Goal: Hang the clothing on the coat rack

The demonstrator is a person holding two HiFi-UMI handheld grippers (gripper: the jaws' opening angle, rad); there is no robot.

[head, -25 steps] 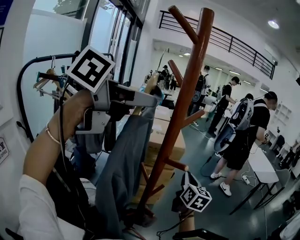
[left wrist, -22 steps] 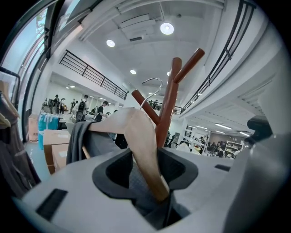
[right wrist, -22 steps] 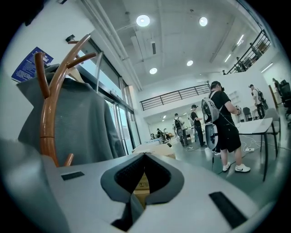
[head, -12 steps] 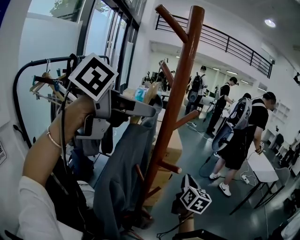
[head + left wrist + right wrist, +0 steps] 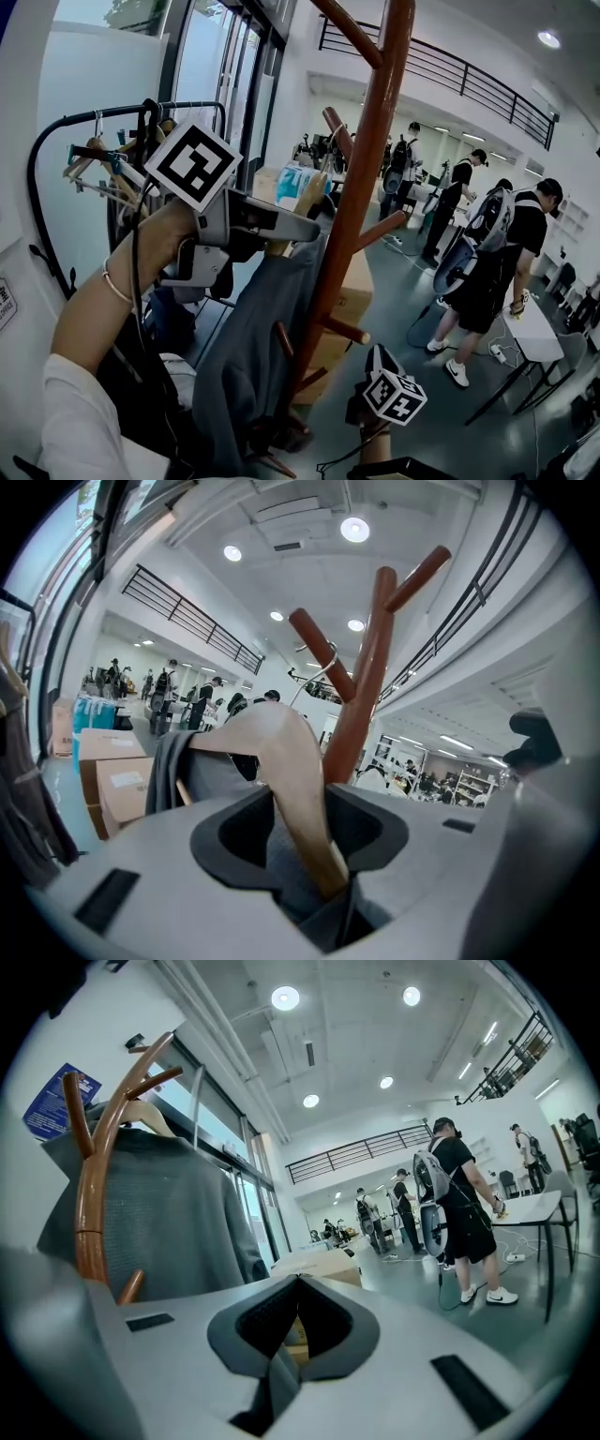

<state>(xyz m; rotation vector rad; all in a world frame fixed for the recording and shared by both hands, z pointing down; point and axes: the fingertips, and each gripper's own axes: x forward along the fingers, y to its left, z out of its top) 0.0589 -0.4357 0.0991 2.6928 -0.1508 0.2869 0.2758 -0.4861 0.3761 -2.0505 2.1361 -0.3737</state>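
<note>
While the left gripper [image 5: 309, 228] is up high, its jaws squeeze tight on a light wooden hanger [image 5: 281, 752] and a bit of cloth. Low down, the right gripper [image 5: 298, 1282] has its jaws closed together with nothing in them.

A grey piece of clothing [image 5: 253, 347] hangs from the hanger. It is plain, long and droopy, with folds running down it. It hangs just beside the brown pole of the coat rack [image 5: 361, 178], on the person's left side of it. The hanger's thin metal hook [image 5: 325, 665] shows right by one slanted peg, but I cannot tell if it rests on the peg.

Past the rack are brown cardboard boxes [image 5: 112, 775]. They are shut, so what is inside does not show. A blue pack [image 5: 295, 183] sits on top of them. Off to the left, a black rail [image 5: 56, 127] holds more hangers. Far back, people with backpacks [image 5: 492, 253] stand near a white table [image 5: 530, 328].
</note>
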